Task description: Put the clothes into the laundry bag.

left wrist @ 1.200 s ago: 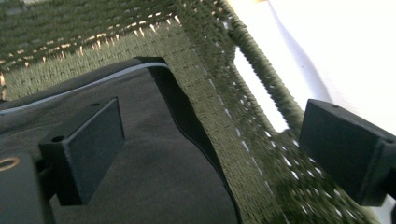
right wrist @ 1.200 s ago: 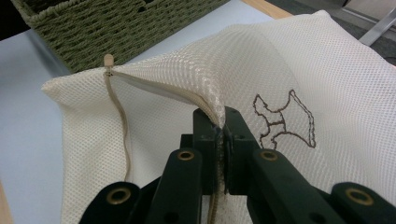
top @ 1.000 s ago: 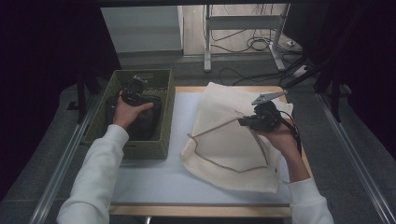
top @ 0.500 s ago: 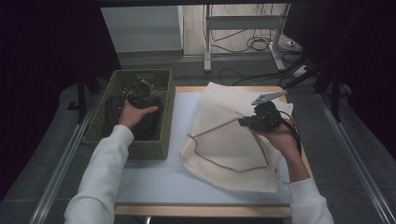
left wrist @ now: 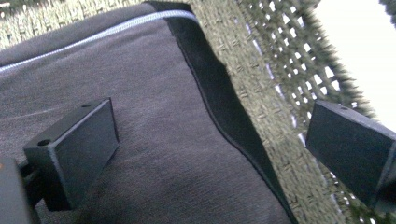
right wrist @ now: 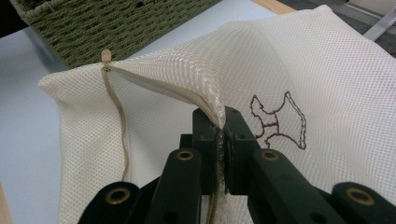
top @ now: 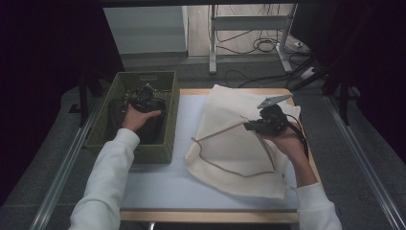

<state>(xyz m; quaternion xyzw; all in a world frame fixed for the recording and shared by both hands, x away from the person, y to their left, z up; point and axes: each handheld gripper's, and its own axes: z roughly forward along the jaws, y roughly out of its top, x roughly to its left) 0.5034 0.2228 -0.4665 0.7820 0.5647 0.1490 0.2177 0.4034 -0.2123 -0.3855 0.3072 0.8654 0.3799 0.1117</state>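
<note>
Nearest us on the worktop [top: 158,187], our right hand-held gripper [right wrist: 219,133] is clenched on the zipper edge of the cream mesh laundry bag [right wrist: 327,70], lifting that edge into a peak so the mouth faces left toward the green woven basket [top: 168,139]. Farther off, our left hand-held gripper [left wrist: 210,140] hangs inside the basket with its jaws spread wide and nothing between them, the dark grey garment [left wrist: 154,154] lying directly beneath and its dark hem running lengthwise between the jaws. We judge the left hand the nearer one to take the garment.
</note>
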